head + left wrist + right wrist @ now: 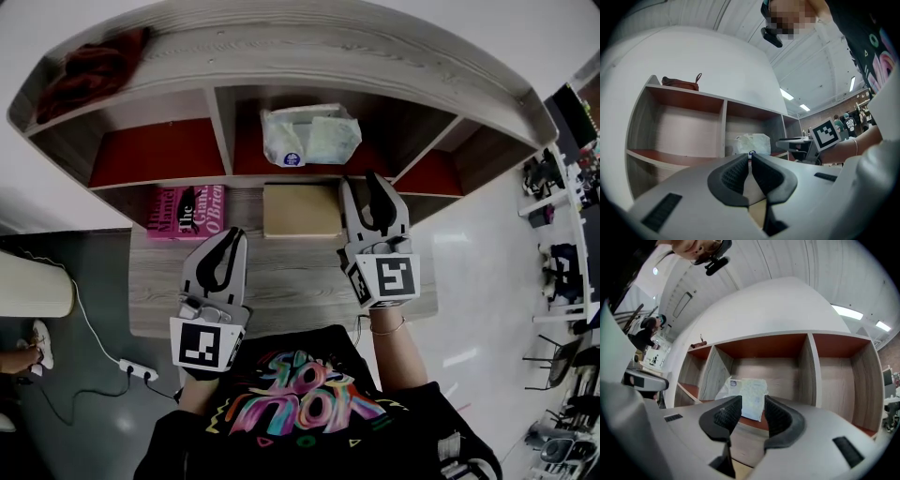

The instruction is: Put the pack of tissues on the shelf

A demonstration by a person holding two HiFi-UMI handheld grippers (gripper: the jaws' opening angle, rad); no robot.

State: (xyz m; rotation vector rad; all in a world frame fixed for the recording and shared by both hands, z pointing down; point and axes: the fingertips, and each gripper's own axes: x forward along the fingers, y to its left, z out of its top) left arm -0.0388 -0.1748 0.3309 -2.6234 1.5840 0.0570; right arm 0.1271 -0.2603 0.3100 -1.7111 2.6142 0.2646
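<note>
tissues (309,134): middle shelf (328,52) bay | desk (291,281): pink book (186,212), tan box (301,210) | top: bag (94,67)

Ahead of right gripper (364,187) jaws: pack of tissues (749,397) obstructs middle compartment. Right of divider (806,369): compartment open.

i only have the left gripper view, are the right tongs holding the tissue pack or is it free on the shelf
Observer: Free. The right gripper view shows the right tongs open with nothing pressed between them. The tissue pack sits beyond them in the middle compartment.
Operator: anything lying in front of it, cant see down there
Observer: The head view shows a pink book and, to its right, a tan box, both flat on the desk.
Operator: and further right
Observer: In the right gripper view, the right compartment has nothing in it.
</note>
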